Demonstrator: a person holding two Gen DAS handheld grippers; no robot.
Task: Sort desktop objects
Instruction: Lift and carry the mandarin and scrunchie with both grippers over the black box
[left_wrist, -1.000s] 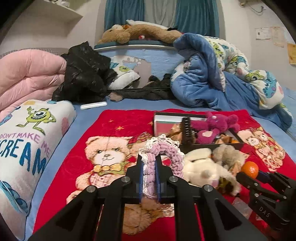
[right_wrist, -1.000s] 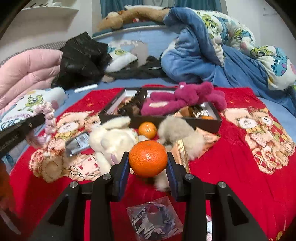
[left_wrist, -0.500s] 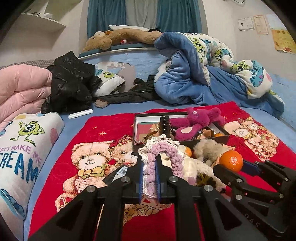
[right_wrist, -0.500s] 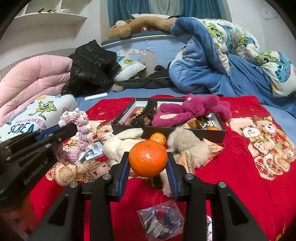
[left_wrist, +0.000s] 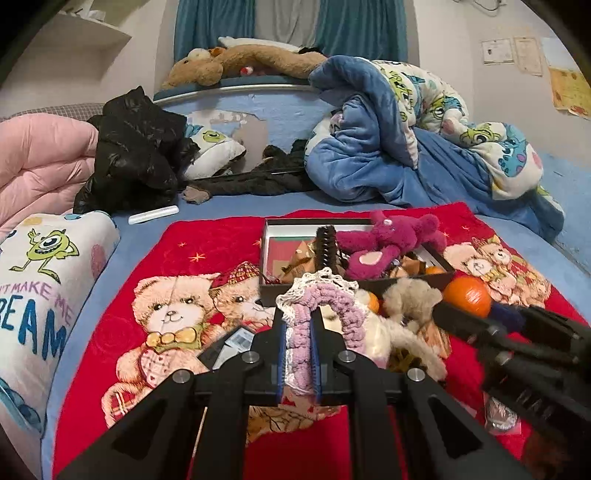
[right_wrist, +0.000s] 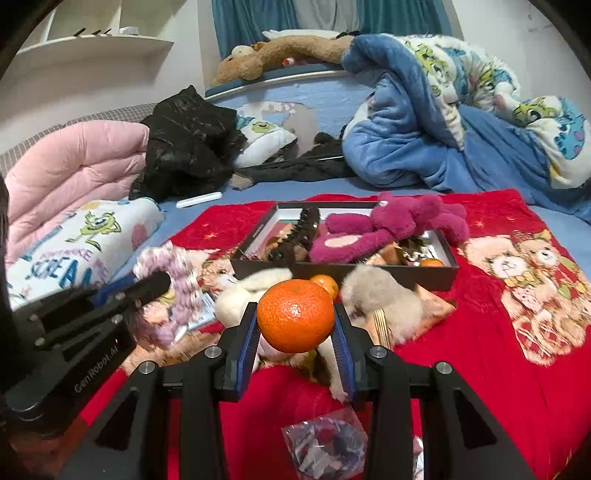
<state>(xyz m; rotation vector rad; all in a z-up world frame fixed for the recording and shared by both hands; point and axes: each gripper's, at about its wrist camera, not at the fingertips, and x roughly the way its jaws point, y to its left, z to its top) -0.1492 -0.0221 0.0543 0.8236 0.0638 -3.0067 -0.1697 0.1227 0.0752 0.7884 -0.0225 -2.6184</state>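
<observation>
My left gripper (left_wrist: 298, 332) is shut on a pink and white knitted scrunchie (left_wrist: 325, 299), held above the red bear blanket. It also shows in the right wrist view (right_wrist: 162, 280) with the scrunchie (right_wrist: 173, 273). My right gripper (right_wrist: 295, 332) is shut on an orange mandarin (right_wrist: 295, 319), seen in the left wrist view (left_wrist: 466, 296) too. Ahead lies a black box (right_wrist: 436, 278) holding a magenta plush bear (right_wrist: 391, 225), a dark hair claw (right_wrist: 301, 232) and small items. White and beige plush toys (right_wrist: 380, 299) and another mandarin (right_wrist: 325, 284) lie before it.
A clear bag of small items (right_wrist: 325, 446) lies near my right gripper. A black card (left_wrist: 229, 345) lies on the blanket. A printed pillow (left_wrist: 40, 288), pink quilt (left_wrist: 40, 158), black jacket (left_wrist: 136, 155) and blue blanket (left_wrist: 399, 147) surround the red blanket.
Both grippers have risen and pulled back a little from the box, each still holding its object. The left gripper has come closer to the right one.
</observation>
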